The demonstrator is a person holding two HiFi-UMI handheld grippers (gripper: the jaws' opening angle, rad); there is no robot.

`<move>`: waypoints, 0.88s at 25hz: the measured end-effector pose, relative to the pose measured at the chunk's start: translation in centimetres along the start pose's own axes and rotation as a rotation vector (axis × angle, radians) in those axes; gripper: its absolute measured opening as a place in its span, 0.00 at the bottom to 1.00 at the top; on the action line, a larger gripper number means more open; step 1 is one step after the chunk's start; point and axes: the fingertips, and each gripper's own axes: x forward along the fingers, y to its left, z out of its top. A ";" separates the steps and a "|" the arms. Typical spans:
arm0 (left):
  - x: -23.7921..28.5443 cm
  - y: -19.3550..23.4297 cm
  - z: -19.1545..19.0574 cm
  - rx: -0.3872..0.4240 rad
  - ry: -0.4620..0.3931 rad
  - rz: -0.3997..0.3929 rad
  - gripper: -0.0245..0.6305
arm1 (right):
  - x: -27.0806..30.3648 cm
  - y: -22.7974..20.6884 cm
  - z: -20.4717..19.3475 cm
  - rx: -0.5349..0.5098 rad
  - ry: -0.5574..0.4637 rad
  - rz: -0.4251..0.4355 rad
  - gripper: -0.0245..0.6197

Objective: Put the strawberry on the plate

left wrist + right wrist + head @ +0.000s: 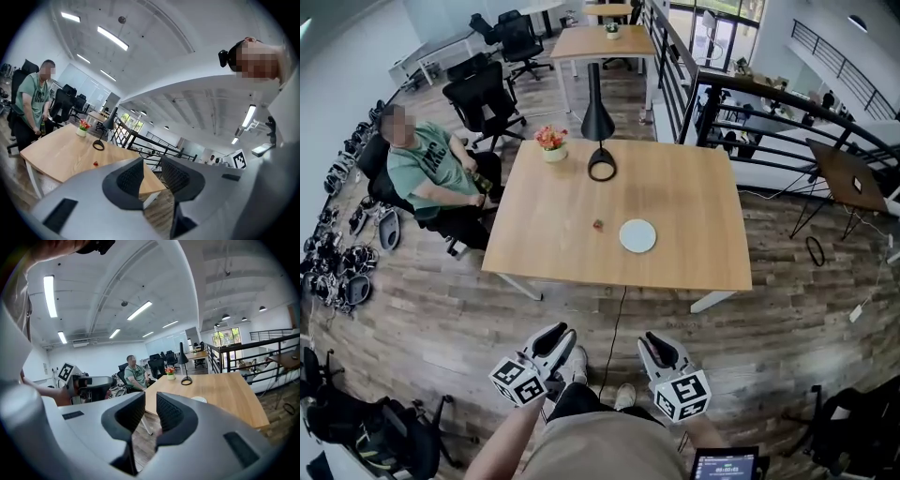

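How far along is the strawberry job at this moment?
Done: nothing. The strawberry lies on the table beside the plate, not touching it. In hand: nothing. The left gripper and right gripper are empty, near the person's body and short of the table. Left: reach, grasp, carry, place.

No legible text, label or number on anything.
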 end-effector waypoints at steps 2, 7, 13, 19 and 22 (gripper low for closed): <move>0.1 1.5 1.3 0.025 0.006 -0.002 0.22 | 1.4 0.4 0.2 -0.007 0.017 -0.002 0.13; -0.4 6.3 3.9 0.031 0.000 0.004 0.04 | 5.2 1.3 1.2 -0.019 0.042 -0.028 0.13; -0.1 11.1 5.6 0.013 0.007 -0.031 0.04 | 9.2 1.3 3.1 -0.025 0.039 -0.089 0.13; 0.6 15.0 6.2 -0.029 0.041 -0.082 0.04 | 12.3 1.5 4.4 -0.028 0.037 -0.151 0.12; 0.9 16.2 6.7 -0.034 0.057 -0.113 0.04 | 13.7 1.6 4.6 -0.019 0.037 -0.176 0.12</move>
